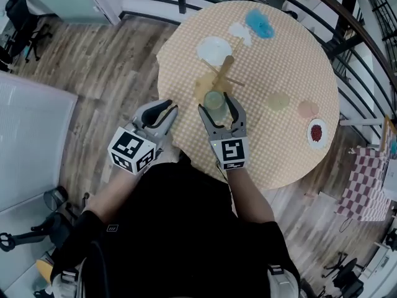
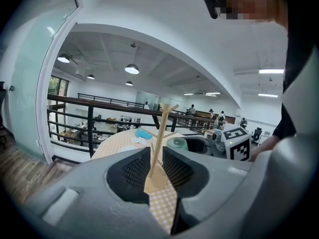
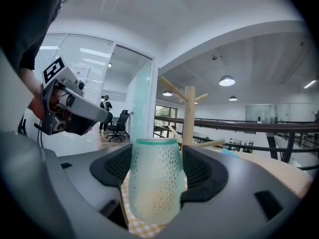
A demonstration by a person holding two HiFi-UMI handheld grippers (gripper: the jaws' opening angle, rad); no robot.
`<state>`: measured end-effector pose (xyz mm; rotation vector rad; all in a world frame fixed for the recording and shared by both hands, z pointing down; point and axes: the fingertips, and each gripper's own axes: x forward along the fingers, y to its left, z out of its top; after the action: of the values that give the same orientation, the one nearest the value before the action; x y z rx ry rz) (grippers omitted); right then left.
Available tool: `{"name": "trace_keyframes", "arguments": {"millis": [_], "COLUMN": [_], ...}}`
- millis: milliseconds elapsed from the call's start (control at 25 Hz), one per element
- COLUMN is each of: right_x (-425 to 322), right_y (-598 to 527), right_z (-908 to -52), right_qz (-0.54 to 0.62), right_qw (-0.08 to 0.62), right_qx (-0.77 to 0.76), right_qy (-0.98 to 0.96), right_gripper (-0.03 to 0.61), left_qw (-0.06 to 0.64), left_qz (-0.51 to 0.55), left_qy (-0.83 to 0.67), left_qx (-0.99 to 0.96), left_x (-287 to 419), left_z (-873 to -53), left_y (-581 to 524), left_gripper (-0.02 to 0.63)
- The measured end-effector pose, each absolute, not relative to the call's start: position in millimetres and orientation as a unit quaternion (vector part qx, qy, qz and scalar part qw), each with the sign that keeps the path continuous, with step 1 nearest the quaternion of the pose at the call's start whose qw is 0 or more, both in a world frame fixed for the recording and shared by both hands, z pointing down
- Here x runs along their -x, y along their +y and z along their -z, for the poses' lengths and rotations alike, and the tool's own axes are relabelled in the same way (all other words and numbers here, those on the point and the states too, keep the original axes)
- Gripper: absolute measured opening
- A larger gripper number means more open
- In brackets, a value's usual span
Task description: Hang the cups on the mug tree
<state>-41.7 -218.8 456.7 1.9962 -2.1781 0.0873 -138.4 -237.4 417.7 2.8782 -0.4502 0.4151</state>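
Note:
The wooden mug tree [image 1: 222,76] stands on the round checked table [image 1: 291,61], near its front edge. My right gripper [image 1: 215,102] is shut on a pale green textured cup [image 1: 214,98], held upright just in front of the tree. In the right gripper view the cup [image 3: 153,180] fills the gap between the pads, with the tree [image 3: 189,114] close behind it. My left gripper [image 1: 169,108] hovers off the table's left edge, its jaws a narrow slit with nothing in them. In the left gripper view, the tree [image 2: 160,133] shows through that slit.
More cups sit on the table: a blue one [image 1: 259,23], two white ones [image 1: 214,49] [image 1: 240,31], a light green one [image 1: 278,100] and a pink one [image 1: 307,109]. A small plate with red contents [image 1: 317,132] lies at the right edge. A railing [image 1: 347,17] curves behind the table.

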Motion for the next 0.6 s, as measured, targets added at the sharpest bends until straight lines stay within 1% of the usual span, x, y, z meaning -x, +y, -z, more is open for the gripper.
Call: {"name": "trace_keyframes", "arguments": {"millis": [240,600], "right_x": [46.0,28.1], "right_y": [-225.1,-212.3], "right_z": [-463.3,-457.0], "right_qz": [-0.038,-0.045], "right_qw": [0.095,0.086], "right_qx": [-0.677,-0.701], "right_qy": [-0.728,-0.706], "right_gripper": [0.322,0.322], "left_qw": [0.107,0.111], "left_qz": [-0.137,-0.141], "left_qy": [-0.148,-0.108], "left_qx": [-0.974,-0.978], "left_x": [141.9,121.6], "left_z": [-423.7,-427.8], "left_y": [-246.3,-245.2], "left_gripper": [0.077,0.077]}}
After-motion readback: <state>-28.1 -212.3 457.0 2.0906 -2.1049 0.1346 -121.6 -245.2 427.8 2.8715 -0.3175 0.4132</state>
